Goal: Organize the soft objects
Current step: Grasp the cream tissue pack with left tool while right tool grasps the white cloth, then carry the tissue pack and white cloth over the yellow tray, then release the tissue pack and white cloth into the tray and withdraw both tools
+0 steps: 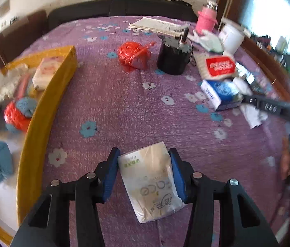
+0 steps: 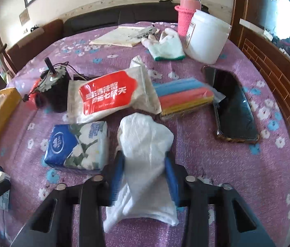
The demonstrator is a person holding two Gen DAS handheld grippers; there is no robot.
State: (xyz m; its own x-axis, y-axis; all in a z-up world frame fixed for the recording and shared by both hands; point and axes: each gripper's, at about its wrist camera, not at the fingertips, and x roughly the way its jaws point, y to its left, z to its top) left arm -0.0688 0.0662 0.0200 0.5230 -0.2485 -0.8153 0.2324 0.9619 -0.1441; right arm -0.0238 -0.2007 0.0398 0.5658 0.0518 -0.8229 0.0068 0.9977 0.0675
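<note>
- A glossy plastic wrapper is seen on the tissue pack [image 1: 152,182].
- Soft white cloth is shown by the glove [image 2: 145,150].
- A textured, matt tablecloth [image 2: 217,164] is seen.
- Glossy black glass is shown by the phone [image 2: 234,105].

Bright daylight from blown-out window [image 1: 272,16] at right (left view motion-blurred); fisheye edges bent, dark.

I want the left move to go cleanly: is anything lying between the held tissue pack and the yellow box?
Nothing visible. The left gripper holds the beige tissue pack; only bare purple floral cloth lies between it and the yellow cardboard box wall.
</note>
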